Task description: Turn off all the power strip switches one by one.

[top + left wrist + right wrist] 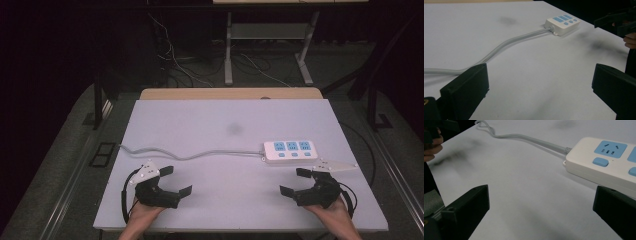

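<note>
- a pale lavender-grey table top point(220, 130) lies matte and smooth, with one dim dark smudge point(235, 129) near its centre; a light wooden edge point(230, 93) runs along its far side at 12 o'clock.
- around it the room is dark: grey carpeted floor, loose cables point(170, 60) and a metal-legged frame point(228, 50) beyond the table at 12 o'clock.
- a white power strip point(290, 150) lies flat at about 2 o'clock from the table's centre, a rounded plastic block with three blue socket faces and three small blue buttons.
- its grey round cord point(190, 154) leaves the strip's left end and winds in soft bends toward 9 o'clock, ending near the table's left edge.
- the left gripper point(174, 181) sits at 7 o'clock, held in a hand point(142, 212), its black jaws spread wide with nothing between them.
- the right gripper point(295, 181) sits at 5 o'clock, just near the strip, jaws likewise wide apart and empty; its grey plate points toward 3 o'clock.
- the left gripper view shows the cord point(506, 43) passing just behind its left jaw, the strip point(562, 24) far off, and the other gripper at 2 o'clock.
- the right gripper view brings the strip point(604, 162) close: glossy white casing, socket slots and a rounded blue button are plain, and the cord's ribbed collar point(567, 150) shows.
- the jaws in both gripper views are blocky, matte black.
</note>
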Motion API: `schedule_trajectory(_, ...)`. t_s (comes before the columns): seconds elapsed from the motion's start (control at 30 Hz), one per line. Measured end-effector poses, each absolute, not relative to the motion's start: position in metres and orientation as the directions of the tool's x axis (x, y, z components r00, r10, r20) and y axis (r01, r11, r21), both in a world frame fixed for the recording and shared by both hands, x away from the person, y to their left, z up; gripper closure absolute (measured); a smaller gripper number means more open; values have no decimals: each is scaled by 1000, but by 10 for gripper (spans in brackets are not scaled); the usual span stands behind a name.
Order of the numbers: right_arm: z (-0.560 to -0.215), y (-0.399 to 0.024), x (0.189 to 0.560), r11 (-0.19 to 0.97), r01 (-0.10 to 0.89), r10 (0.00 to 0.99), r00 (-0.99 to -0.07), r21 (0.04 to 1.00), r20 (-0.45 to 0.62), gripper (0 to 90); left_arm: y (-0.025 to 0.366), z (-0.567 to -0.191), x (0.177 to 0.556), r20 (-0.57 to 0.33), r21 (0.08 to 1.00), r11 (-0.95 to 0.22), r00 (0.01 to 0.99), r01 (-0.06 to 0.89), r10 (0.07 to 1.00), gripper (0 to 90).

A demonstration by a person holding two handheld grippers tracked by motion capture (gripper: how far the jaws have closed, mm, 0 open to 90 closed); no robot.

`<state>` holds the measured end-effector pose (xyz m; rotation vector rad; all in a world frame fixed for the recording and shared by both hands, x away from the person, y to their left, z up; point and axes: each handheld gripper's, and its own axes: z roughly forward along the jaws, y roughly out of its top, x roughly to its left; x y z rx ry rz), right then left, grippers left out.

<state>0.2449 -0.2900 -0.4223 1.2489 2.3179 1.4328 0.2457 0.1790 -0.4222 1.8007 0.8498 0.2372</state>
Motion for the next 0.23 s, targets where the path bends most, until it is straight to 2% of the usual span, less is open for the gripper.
schedule_trajectory(0.23, -424, -292, 242, 189, 563, 716, -639, 804, 280, 5, 178, -423, 246, -232, 883, -176, 729, 436, 644, 0)
